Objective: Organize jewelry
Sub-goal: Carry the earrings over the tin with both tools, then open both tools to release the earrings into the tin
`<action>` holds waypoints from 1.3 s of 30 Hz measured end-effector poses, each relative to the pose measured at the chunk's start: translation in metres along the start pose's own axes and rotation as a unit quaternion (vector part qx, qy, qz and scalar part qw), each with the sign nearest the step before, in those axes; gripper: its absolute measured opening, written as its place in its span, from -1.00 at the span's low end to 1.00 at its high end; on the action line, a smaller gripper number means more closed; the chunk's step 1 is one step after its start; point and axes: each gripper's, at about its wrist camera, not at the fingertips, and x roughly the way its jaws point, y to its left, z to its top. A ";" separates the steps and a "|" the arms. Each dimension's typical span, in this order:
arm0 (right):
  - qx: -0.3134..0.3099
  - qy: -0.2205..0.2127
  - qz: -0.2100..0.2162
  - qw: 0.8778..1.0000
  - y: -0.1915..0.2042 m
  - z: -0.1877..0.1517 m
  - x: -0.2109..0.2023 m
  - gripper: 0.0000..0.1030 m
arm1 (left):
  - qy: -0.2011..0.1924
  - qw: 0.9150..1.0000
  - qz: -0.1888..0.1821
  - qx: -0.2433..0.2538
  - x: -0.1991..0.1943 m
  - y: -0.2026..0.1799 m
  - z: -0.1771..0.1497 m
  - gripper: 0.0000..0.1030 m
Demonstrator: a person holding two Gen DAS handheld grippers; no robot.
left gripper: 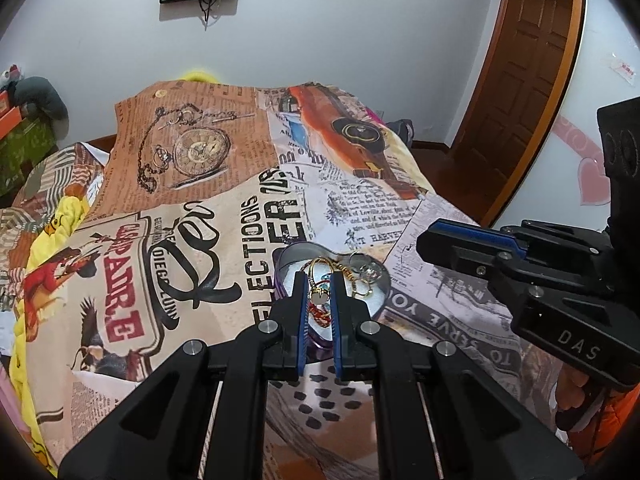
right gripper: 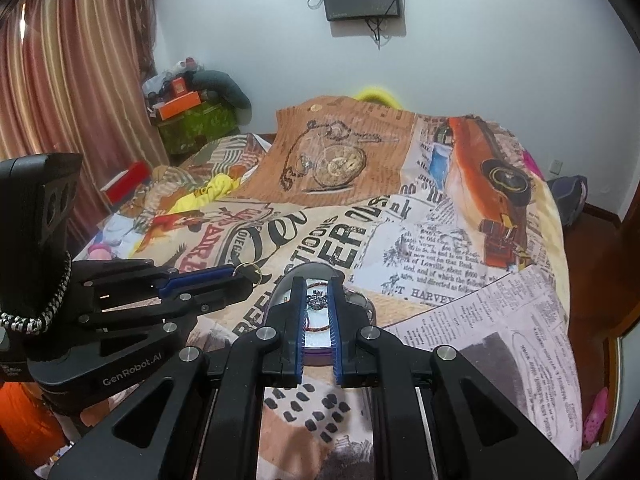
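Observation:
A heart-shaped purple tin (left gripper: 285, 258) with a white lining lies on the printed bedspread and holds gold chains, a red bracelet and rings. My left gripper (left gripper: 319, 280) is over the tin, shut on a gold ring with a round pale disc (left gripper: 319, 296). In the right wrist view the left gripper (right gripper: 240, 274) shows a gold ring (right gripper: 250, 270) at its tips. My right gripper (right gripper: 317, 284) hovers over the same tin (right gripper: 280, 284), shut on a small silver ornate piece (right gripper: 318, 300). It also shows at the right in the left wrist view (left gripper: 420, 242).
The bedspread (left gripper: 224, 216) covers the bed, with a yellow blanket (left gripper: 60, 224) bunched at the left. A green box with orange boxes (right gripper: 192, 116) stands in the far corner by the curtain. A wooden door (left gripper: 516, 76) is at the right.

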 end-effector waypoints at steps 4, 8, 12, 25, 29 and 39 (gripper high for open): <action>0.008 0.016 0.007 1.000 -0.002 -0.003 0.013 -0.82 | 0.012 1.000 -0.006 -0.001 0.013 0.002 -0.004 -0.83; 0.016 0.029 0.012 0.999 -0.004 -0.005 0.023 -0.82 | 0.023 1.000 -0.013 0.002 0.025 0.001 -0.007 -0.83; 0.016 0.041 0.012 0.999 -0.004 -0.008 0.032 -0.82 | 0.030 0.999 -0.019 0.003 0.032 0.001 -0.008 -0.83; 0.013 0.062 0.001 0.998 -0.004 -0.011 0.050 -0.82 | 0.028 0.999 -0.028 0.005 0.038 0.008 -0.008 -0.83; 0.014 0.070 -0.002 0.997 -0.005 -0.013 0.055 -0.82 | 0.024 1.000 -0.020 0.006 0.034 0.010 -0.009 -0.83; 0.012 0.087 -0.011 0.996 -0.004 -0.015 0.055 -0.62 | 0.007 1.000 -0.014 0.008 0.017 0.010 -0.002 -0.54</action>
